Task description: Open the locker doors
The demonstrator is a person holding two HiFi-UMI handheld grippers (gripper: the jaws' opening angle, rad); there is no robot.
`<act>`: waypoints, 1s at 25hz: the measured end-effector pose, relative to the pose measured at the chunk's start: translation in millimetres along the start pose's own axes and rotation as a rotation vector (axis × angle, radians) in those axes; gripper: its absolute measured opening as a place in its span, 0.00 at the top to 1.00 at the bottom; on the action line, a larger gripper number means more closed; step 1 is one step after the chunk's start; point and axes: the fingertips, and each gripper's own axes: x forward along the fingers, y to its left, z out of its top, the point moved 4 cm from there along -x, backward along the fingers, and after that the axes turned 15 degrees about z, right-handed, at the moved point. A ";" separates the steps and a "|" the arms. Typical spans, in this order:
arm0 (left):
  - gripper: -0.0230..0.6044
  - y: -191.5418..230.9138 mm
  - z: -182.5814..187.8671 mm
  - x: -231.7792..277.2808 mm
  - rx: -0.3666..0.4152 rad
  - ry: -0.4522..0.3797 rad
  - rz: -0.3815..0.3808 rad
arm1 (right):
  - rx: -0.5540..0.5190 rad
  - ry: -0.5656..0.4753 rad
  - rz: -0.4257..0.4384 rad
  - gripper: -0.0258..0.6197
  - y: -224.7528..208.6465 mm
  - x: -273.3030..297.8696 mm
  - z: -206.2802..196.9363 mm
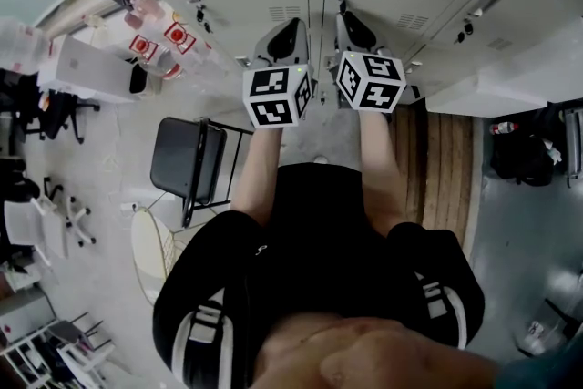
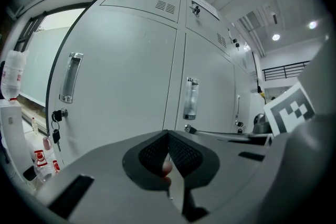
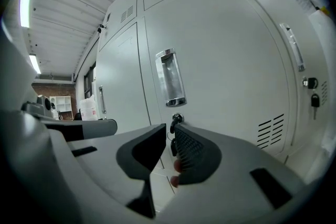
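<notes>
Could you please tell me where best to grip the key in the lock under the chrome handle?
Probably the key head that juts from the door, approached straight on from the front, the right hand-held gripper jaws closing on its sides. Stay above the second key dangling below it.

black chair [image 1: 187, 158] on floor | red-labelled bottles [image 1: 175, 35] far left | black bag [image 1: 521, 158] right

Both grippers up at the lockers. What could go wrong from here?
1. Right gripper, jaws slightly apart, lines up with the key hanging in the lock, not the recessed handle above: may snag it.
2. Left gripper is shut; it can't take its door handle until it opens.
</notes>
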 end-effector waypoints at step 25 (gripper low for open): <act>0.96 0.7 -3.8 7.5 0.014 0.010 0.000 | 0.234 -0.082 0.059 0.89 -13.6 5.3 -4.2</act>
